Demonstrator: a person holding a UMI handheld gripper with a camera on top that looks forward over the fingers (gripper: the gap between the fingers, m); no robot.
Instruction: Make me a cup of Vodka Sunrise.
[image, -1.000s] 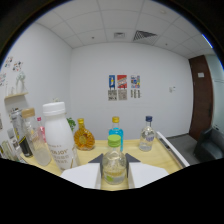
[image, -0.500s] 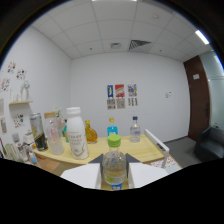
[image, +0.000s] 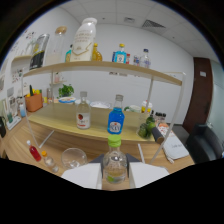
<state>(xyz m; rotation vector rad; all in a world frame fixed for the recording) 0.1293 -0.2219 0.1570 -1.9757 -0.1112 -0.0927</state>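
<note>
While gripped, clear green-capped bottle (image: 115, 164).

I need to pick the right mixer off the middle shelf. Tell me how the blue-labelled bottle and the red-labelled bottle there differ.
The blue-labelled bottle holds blue liquid; the red-labelled bottle looks clear with a pale label carrying a red mark. The blue-labelled bottle stands nearer the gripper, almost straight beyond the green-capped bottle between its fingers; the red-labelled bottle stands off to one side. Both are upright, capped, on the same shelf.
</note>
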